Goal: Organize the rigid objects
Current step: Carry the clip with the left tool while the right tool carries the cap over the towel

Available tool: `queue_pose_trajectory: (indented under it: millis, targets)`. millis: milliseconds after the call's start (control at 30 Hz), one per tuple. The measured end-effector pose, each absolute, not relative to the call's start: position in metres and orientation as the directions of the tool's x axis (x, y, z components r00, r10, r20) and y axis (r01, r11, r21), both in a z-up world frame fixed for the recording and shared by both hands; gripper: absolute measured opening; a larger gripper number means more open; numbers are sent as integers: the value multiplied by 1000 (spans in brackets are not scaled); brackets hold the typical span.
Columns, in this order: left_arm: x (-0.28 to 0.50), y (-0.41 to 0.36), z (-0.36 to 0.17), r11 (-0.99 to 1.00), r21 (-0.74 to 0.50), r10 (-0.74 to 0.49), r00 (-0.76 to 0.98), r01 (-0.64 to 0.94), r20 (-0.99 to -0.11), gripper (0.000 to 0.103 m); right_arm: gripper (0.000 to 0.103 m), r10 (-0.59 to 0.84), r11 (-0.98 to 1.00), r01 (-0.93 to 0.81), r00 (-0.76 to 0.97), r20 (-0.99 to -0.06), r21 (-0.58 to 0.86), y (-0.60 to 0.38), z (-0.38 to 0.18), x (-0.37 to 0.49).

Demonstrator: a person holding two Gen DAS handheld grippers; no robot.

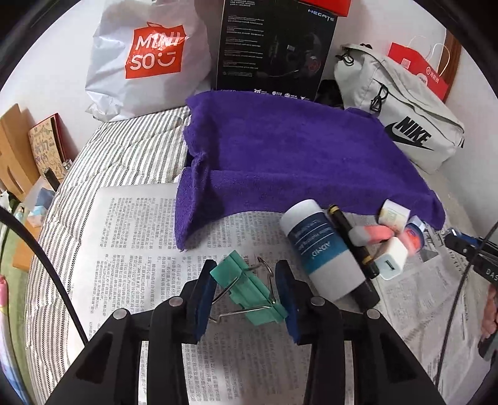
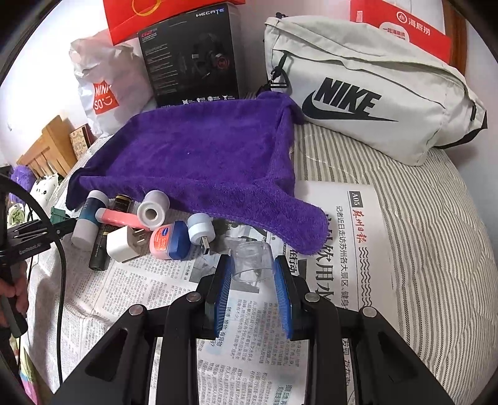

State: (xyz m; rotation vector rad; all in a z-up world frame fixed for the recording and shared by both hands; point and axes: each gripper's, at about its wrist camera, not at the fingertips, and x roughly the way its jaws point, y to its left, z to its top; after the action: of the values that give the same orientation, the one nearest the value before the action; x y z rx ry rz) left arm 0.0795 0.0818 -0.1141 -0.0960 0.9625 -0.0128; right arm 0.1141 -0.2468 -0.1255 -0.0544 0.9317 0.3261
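My left gripper (image 1: 246, 271) is shut on a green binder clip (image 1: 249, 288), held just above the newspaper (image 1: 130, 236). My right gripper (image 2: 252, 260) is closed around a clear plastic cup (image 2: 252, 261) lying on its side on the newspaper (image 2: 339, 249). A purple towel (image 1: 289, 149) lies behind, also in the right wrist view (image 2: 199, 155). By its front edge sits a cluster: a white and blue bottle (image 1: 320, 249), a black tube (image 1: 354, 246), a white charger (image 2: 123, 243), a pink Vaseline jar (image 2: 169, 240), a tape roll (image 2: 152, 207), a small USB lamp (image 2: 200, 229).
A grey Nike bag (image 2: 367, 90), a black Hecate box (image 1: 274, 46), a Miniso bag (image 1: 146, 59) and red paper bags (image 2: 401, 28) line the back. Striped bedding (image 2: 435, 236) lies under the newspaper. Wooden furniture (image 1: 15, 155) stands at the left edge.
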Motion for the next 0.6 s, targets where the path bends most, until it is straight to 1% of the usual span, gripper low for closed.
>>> queue_pose_trajectory:
  millis: [67, 167, 300, 600]
  targets:
    - [79, 81, -112, 996, -86, -54, 571, -30, -819, 37, 28, 254, 948, -303, 547, -798, 94, -245, -126, 114]
    - [76, 83, -106, 992, -119, -80, 575, -31, -814, 37, 28, 258, 947, -308, 547, -796, 96, -244, -125, 114]
    - [75, 80, -97, 995, -94, -60, 585, -29, -809, 37, 28, 268, 944, -314, 556, -787, 100, -244, -118, 112]
    - [77, 75, -68, 995, -94, -66, 617, -13, -784, 37, 28, 307, 933, -337, 573, -760, 123, -242, -97, 111]
